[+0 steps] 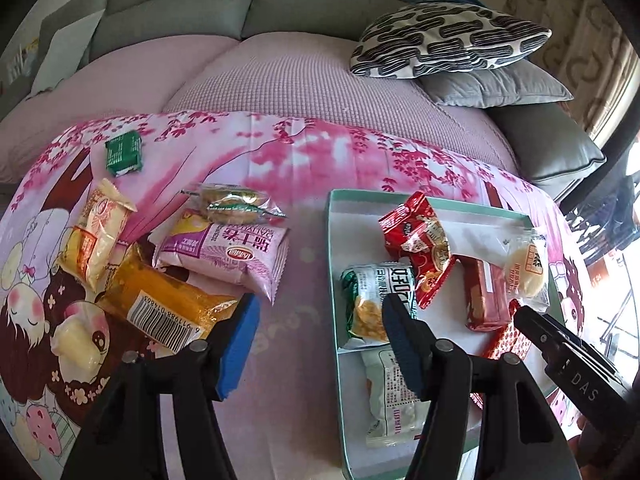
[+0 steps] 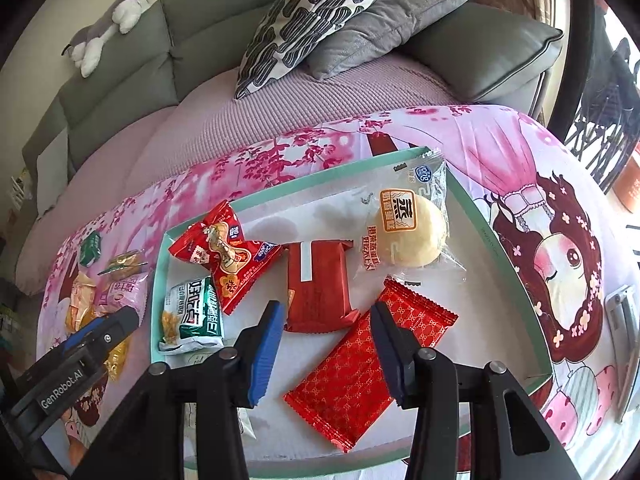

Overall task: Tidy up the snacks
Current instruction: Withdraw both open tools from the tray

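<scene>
A mint-green tray point(image 1: 334, 264) point(image 2: 158, 300) lies on the pink cloth and holds several snack packs: a red peanut pack point(image 2: 224, 256), a green-white pack point(image 2: 194, 314), a dark red bar point(image 2: 318, 286), a bun in clear wrap point(image 2: 412, 234) and a red patterned pack point(image 2: 360, 372). Loose snacks lie left of the tray: a purple pack point(image 1: 228, 256), an orange pack point(image 1: 168, 308), a yellow pack point(image 1: 94, 236), a clear cookie pack point(image 1: 232, 202) and a small green pack point(image 1: 124, 154). My left gripper point(image 1: 320, 332) is open over the gap between them. My right gripper point(image 2: 326, 336) is open above the red patterned pack.
A grey sofa point(image 1: 180, 12) with a pink cover is behind the table. A black-and-white cushion point(image 1: 448, 38) and grey cushions point(image 1: 496, 86) lie at the right. A plush toy point(image 2: 108, 20) rests on the sofa back. A silver object point(image 2: 624, 320) lies at the table's right edge.
</scene>
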`<state>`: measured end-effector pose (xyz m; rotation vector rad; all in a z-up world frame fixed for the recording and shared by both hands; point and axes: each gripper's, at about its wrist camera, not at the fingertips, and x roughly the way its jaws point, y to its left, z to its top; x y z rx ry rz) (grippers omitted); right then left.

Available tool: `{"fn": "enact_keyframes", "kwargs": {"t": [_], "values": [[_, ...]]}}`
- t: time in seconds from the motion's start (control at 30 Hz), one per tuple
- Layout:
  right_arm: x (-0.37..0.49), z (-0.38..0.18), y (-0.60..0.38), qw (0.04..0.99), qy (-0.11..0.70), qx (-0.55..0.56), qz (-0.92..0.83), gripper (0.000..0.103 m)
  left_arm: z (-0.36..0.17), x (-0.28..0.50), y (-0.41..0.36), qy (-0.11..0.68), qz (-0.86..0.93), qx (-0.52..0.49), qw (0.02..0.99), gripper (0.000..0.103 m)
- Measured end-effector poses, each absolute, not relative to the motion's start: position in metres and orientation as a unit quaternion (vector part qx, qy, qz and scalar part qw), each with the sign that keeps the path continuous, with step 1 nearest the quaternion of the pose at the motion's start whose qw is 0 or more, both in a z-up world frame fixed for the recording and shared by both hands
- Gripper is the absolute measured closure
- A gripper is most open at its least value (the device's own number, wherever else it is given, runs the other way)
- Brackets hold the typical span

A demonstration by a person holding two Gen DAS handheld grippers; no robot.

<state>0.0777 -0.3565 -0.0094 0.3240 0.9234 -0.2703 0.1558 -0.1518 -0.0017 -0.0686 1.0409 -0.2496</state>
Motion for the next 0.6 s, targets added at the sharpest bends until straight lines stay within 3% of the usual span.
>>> {"fn": "enact_keyframes", "kwargs": {"t": [0.1,0.4,0.5,0.6], "values": [[0.079,-0.013,-0.358,0.871,0.447,0.157,-0.131,0.038,-0.003,0.156,-0.15,0.494,-0.106,-0.034,0.862,0.019],[0.08,-0.016,-0.358,0.873,0.444,0.154,-0.129,0.013,-0.007,0.156,-0.142,0.482,-0.053,-0.015,0.874,0.014],[0.081,-0.016,-0.357,0.874,0.444,0.15,-0.127,0.005,-0.007,0.156,-0.139,0.479,-0.042,-0.014,0.877,0.002],[0.08,-0.014,-0.356,0.877,0.44,0.141,-0.129,0.0,-0.007,0.155,-0.138,0.473,-0.035,-0.01,0.88,0.002]]}}
